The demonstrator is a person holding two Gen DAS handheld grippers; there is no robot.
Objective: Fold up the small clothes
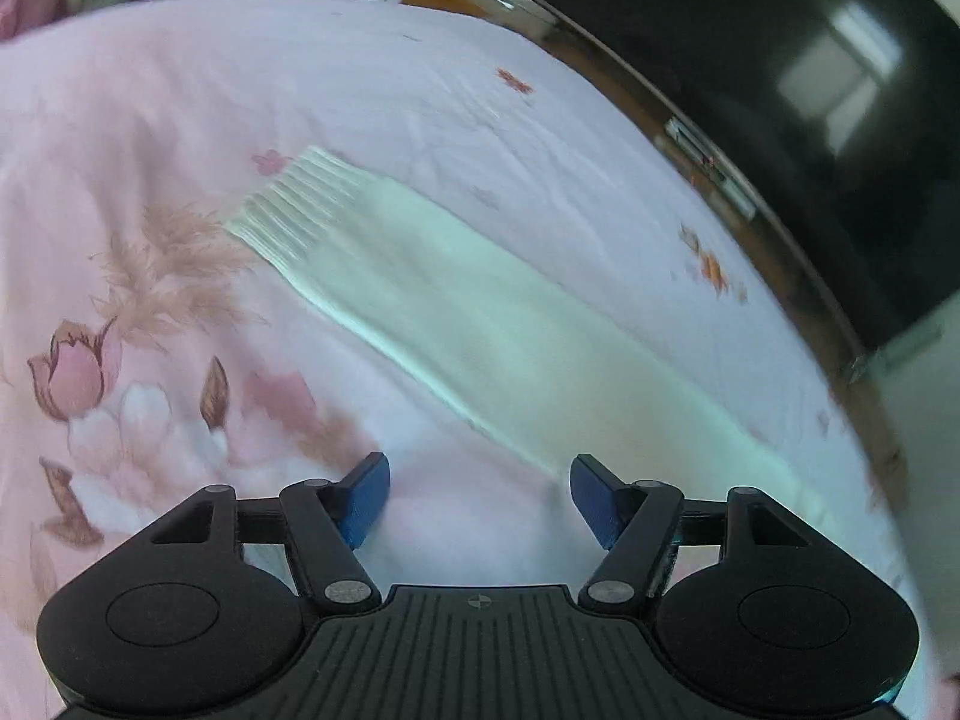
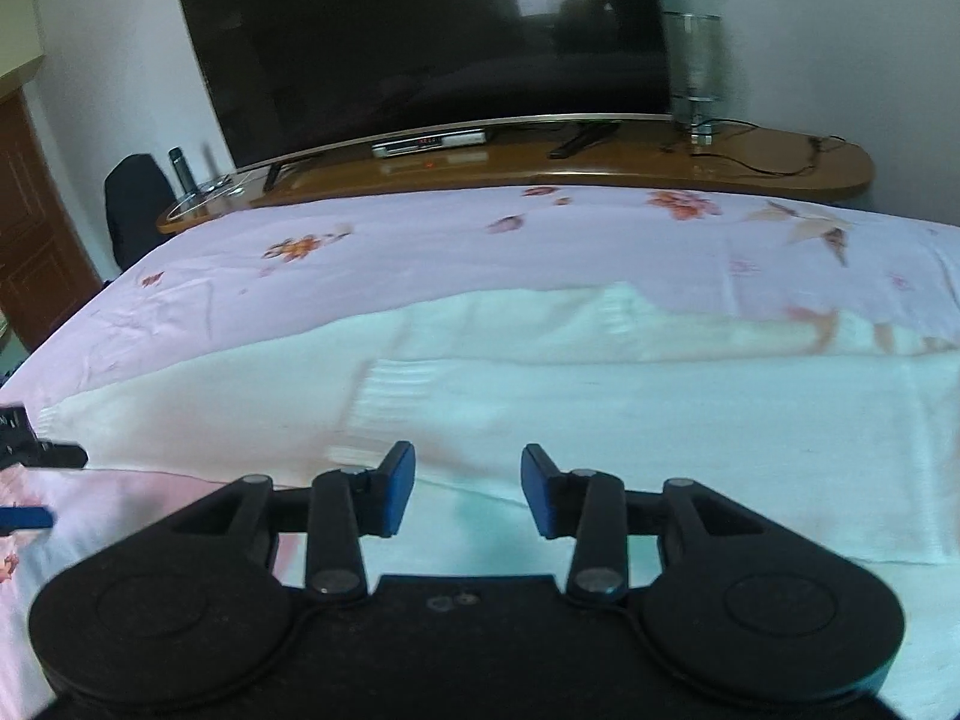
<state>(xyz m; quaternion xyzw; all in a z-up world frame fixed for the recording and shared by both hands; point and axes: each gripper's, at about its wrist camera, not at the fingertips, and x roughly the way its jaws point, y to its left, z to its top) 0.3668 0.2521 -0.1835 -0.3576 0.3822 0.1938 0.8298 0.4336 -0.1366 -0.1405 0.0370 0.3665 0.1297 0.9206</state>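
Observation:
A white knit garment lies flat on the pink floral bedsheet point(image 1: 180, 108). In the left wrist view one long sleeve point(image 1: 468, 312) runs diagonally, its ribbed cuff point(image 1: 294, 204) at the far left end. My left gripper point(image 1: 478, 474) is open just above the sheet beside the sleeve's near edge, with nothing between its blue pads. In the right wrist view the garment point(image 2: 660, 420) spreads across the bed with a ribbed cuff point(image 2: 384, 396) lying on it. My right gripper point(image 2: 468, 462) hovers open over the garment, holding nothing. The other gripper's fingers point(image 2: 30, 456) show at the left edge.
Beyond the bed's far edge stands a wooden shelf point(image 2: 600, 162) with a large dark TV point(image 2: 420, 42), a set-top box point(image 2: 429, 144) and a glass vase point(image 2: 693, 60). A dark chair point(image 2: 135, 204) sits at the far left. The bedsheet point(image 2: 420, 240) extends beyond the garment.

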